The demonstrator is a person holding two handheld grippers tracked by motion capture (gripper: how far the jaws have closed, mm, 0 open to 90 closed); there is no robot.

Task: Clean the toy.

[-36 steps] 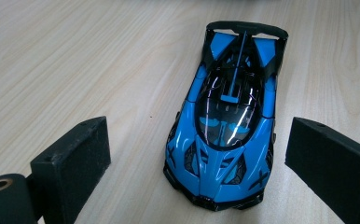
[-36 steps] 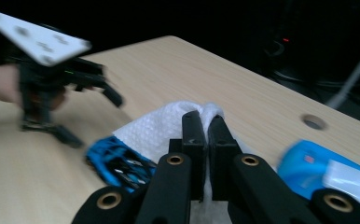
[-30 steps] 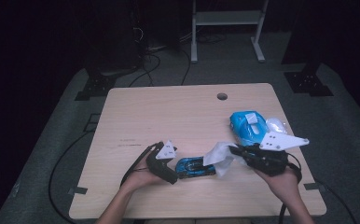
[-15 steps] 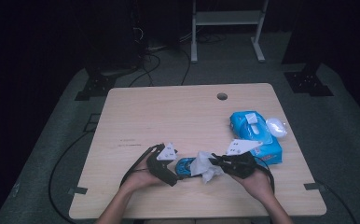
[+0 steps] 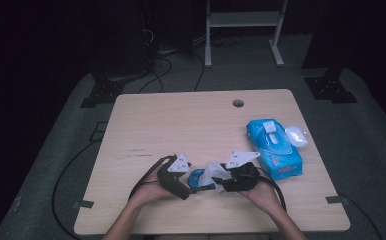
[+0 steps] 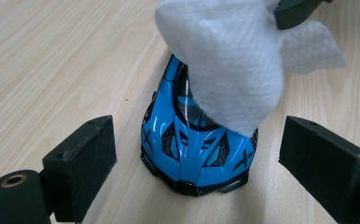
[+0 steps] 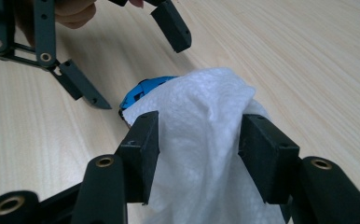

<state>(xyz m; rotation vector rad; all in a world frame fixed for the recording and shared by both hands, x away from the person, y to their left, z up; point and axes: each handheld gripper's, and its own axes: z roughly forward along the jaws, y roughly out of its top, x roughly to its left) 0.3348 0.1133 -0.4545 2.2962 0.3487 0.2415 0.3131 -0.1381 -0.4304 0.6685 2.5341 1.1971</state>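
Toy car point(image 6: 194, 154) sits on the surface point(image 5: 181, 125) near my edge, between my two grippers, nose toward the left one. A white wipe point(image 7: 201, 154) is draped over its roof and rear.

Left gripper point(image 6: 197, 163): jaws apart, one on each side of the car's front, neither pad touching it. The car is bracketed, not clamped.

Right gripper point(image 7: 199, 149): jaws have just been opening. The wipe lies between them, bunched, but the pads look spread rather than squeezing. I read this as a loosened hold, cloth resting on the car.

Wipe packet point(image 5: 273, 147) lies off to the right with a small white object point(image 5: 296, 135) just beside it, well clear of the work.

Risks, as I judge them:
- Car is free to roll. If I rub with the wipe before the left jaws close, it will likely scoot forward or skew out from between them — wheels on smooth wood, nothing bracing it.
- Wipe may slide off the sloped roof now that the right jaws are slack — re-pinching it could catch the car body too.
- Closing the left jaws off-centre could pivot the nose sideways.
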